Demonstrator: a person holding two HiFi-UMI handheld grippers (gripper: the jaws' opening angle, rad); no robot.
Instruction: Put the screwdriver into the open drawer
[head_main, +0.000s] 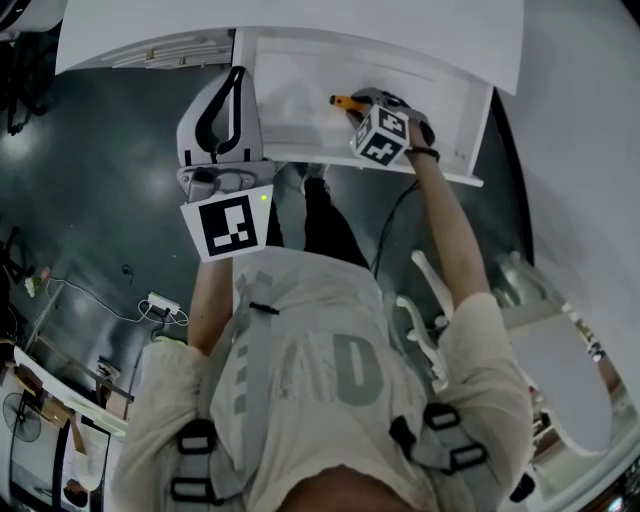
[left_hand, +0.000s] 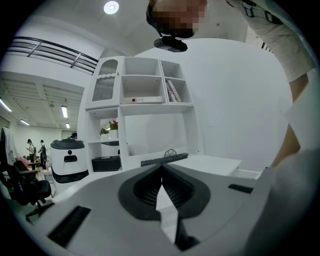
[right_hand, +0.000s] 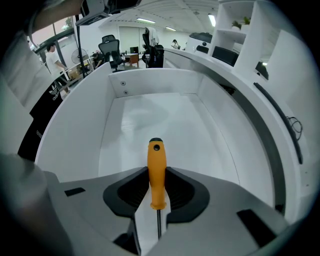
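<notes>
The screwdriver has an orange handle with a black end cap, and its thin metal shaft runs back between the jaws. My right gripper is shut on the handle and points steeply down into the open white drawer. In the head view the orange handle sticks out left of the right gripper, over the drawer. My left gripper hangs at the drawer's left edge. In its own view the left gripper is shut with nothing between the pads.
The drawer's floor is bare white. Above it lies a white desk top. The left gripper view shows a keyboard, a white shelf unit and a white machine. A power strip with cables lies on the dark floor.
</notes>
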